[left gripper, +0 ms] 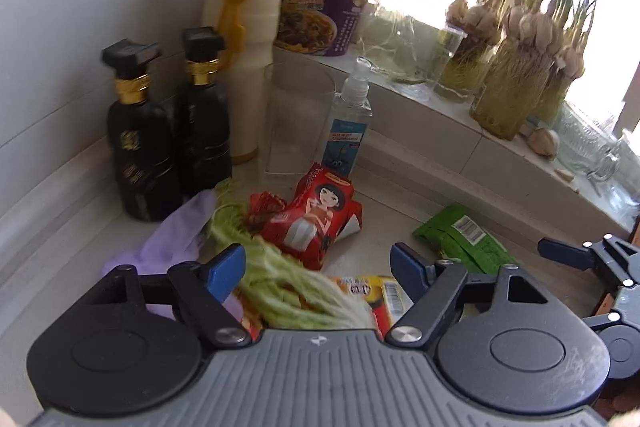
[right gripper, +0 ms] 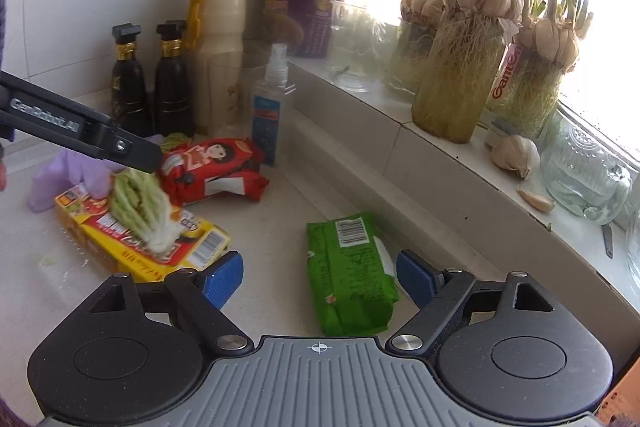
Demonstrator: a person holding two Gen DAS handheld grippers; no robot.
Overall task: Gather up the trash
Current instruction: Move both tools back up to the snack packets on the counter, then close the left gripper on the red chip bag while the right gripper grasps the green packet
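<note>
Yellow box [left gripper: 384, 297] half-hidden under cabbage [left gripper: 296, 291]

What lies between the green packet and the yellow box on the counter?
Only bare countertop lies between the green packet and the yellow box; the right wrist view shows this, with the right gripper's near fingertip at the edge of that stretch.

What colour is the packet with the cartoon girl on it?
The packet is red, with a white patch. It shows best in the right wrist view.

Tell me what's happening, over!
Left gripper open over cabbage piece. Right gripper open around green packet. Nothing blocking.
</note>
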